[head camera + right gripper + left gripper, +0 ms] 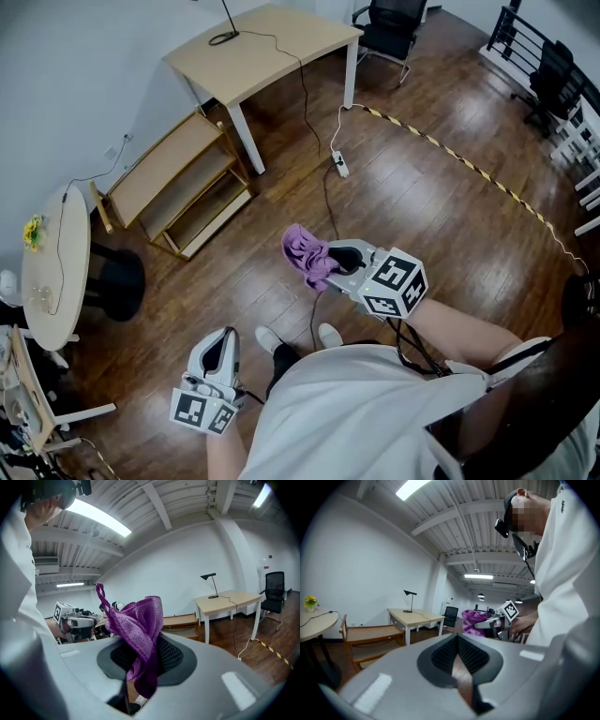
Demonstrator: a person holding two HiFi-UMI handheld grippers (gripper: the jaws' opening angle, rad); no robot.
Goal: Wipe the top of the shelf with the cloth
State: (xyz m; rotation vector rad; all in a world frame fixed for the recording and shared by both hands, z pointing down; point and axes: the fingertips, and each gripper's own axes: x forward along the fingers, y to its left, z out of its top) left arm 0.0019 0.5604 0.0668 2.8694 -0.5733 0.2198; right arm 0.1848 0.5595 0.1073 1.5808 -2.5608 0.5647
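Closest in, a person in a white shirt [347, 412] stands on the dark wood floor [422, 216], with shoes [267, 337] just showing between the two tools. The left hand-held gripper [228, 334] is low at the person's side, its jaws brought together at the tips with nothing between them. The right hand-held gripper [330, 255] is a little further forward. Its jaws are clamped on a purple cloth [305, 251], which bunches up and spills out past the tips; in the right gripper view one loose loop sticks upward. Well ahead of both, and off to the left of the right hand-held gripper, stands the low wooden shelf [164, 164], well apart from the cloth. Just beside the shelf, on its far side, is a pale wooden surface [272, 52] on white legs with a black lamp [223, 36] on it. A dark cord runs from there down to a white power strip [340, 167] on the floor ahead of the right hand-held gripper. Farthest off, past the surface, sits a black office chair [389, 26].
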